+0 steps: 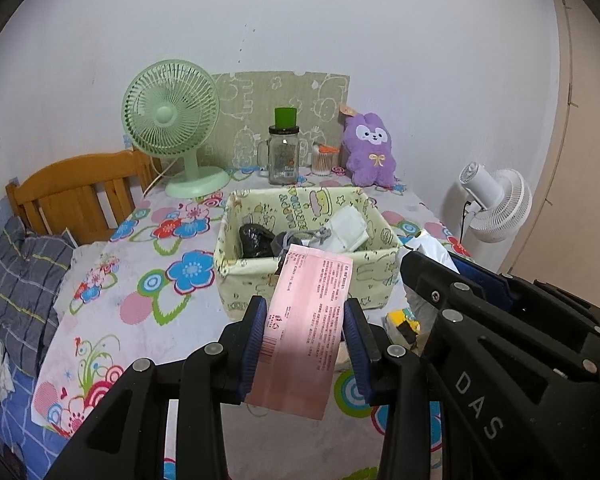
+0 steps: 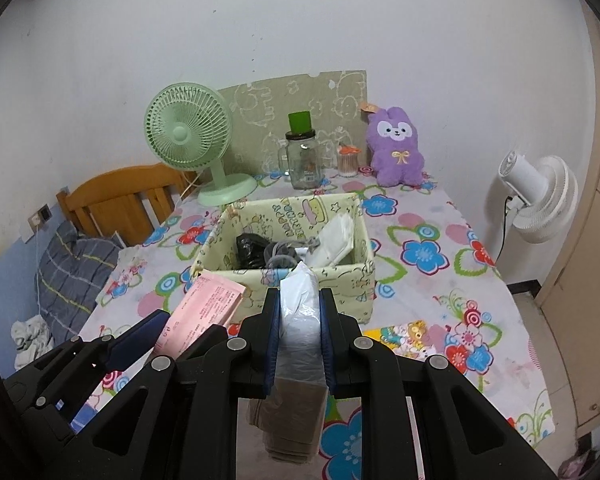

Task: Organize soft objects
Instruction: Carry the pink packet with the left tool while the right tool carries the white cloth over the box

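My left hand-held gripper is clamped on a pink packet, pads pressing its two long edges, the packet sticking up and forward toward the fabric basket. My right hand-held gripper is closed tight on a white plastic-wrapped pack, which hangs down below the jaws and pokes up just short of the basket's near wall. Both loads are off the tabletop, held side by side near its front edge, with the basket just ahead, around the middle. Inside it I can see a black bag, something grey and a white soft pack leaning toward its right wall, so I'd say a good part of the sorting is done. What's left, as I judge it: drop these two in. A small colourful item lies by the basket's near right corner, and the purple plush rabbit sits at the back edge against the wall; whether those count, I can't tell.
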Motion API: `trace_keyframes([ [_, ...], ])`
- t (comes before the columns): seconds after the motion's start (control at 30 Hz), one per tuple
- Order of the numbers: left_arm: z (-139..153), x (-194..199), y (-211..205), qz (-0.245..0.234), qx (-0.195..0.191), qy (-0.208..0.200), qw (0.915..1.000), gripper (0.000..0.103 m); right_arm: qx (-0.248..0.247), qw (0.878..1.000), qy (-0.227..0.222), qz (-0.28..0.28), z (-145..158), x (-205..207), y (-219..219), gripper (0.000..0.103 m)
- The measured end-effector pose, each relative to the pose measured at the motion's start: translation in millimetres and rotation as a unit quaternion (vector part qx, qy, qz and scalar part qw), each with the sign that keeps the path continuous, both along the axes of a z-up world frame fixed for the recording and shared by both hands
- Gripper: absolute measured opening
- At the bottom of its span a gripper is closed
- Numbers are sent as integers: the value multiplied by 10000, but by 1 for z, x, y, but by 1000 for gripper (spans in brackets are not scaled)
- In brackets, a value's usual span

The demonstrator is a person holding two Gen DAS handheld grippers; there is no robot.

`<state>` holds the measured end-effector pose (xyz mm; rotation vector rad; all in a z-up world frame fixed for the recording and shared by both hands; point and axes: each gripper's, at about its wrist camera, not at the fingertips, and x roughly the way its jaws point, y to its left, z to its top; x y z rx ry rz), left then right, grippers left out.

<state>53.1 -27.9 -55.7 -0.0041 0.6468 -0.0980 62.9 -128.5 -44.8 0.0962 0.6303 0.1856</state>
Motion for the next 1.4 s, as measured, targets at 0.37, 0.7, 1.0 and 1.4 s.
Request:
trace_keyframes([
  [0.37, 16, 18, -4, 9, 5, -144, 9999, 40, -16, 9999, -119, -1, 17, 17, -5, 22],
  [0.7, 23, 39, -6, 32, 29, -238, 9997, 40, 16, 9999, -171, -4, 26, 40, -6, 22],
  [1.0, 26, 64, -4, 62, -39, -265, 9996, 40, -22, 9997, -230, -31, 30, 66, -6, 22],
  [1.4, 21, 100, 1, 171, -104, -204, 9996, 40, 21, 9998, -200, 5, 26, 104, -2, 22],
])
